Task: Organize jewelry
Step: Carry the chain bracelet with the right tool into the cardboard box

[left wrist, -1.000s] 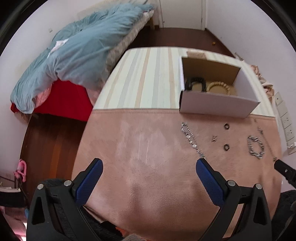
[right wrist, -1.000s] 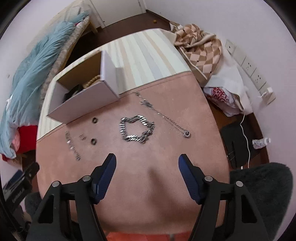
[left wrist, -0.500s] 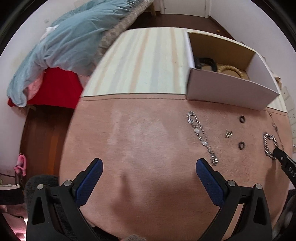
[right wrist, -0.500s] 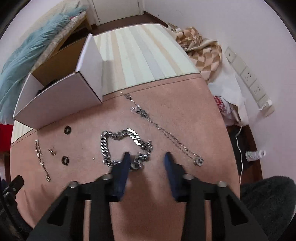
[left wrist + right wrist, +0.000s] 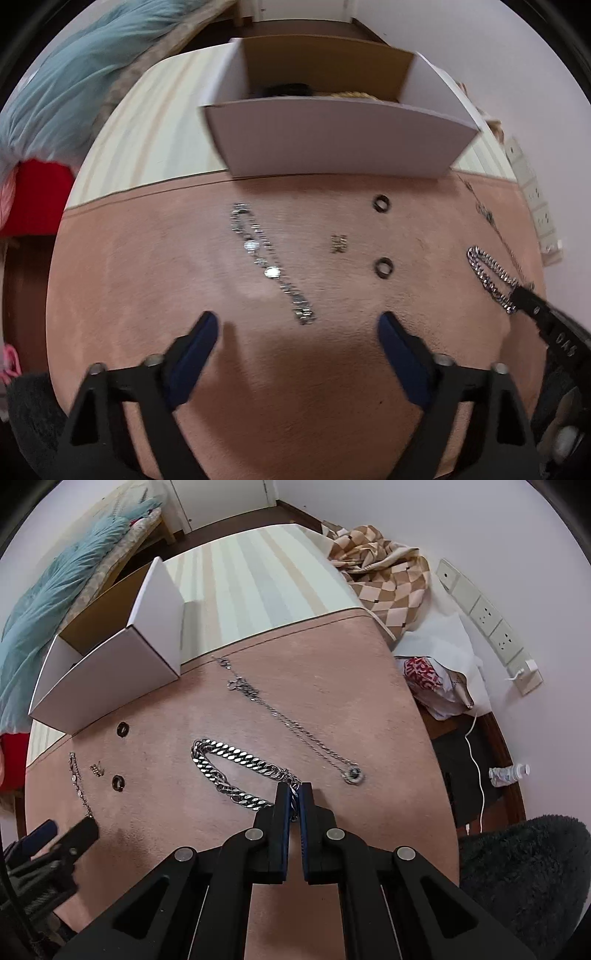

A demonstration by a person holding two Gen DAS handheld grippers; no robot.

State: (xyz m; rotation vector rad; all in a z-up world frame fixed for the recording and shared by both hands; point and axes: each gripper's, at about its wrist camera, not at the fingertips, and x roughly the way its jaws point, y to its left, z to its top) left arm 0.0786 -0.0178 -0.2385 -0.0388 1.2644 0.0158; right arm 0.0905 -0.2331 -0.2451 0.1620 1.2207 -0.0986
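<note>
Right tongs [image 5: 294,794] clamped on near end of chunky chain [image 5: 236,771], folded double on pink counter [image 5: 332,686], long axis running toward white box [image 5: 110,679] at far-left edge. Left tongs [image 5: 297,328] wide, holding nothing, over slim bracelet [image 5: 271,264]. Box contents seen only from left wrist.
</note>
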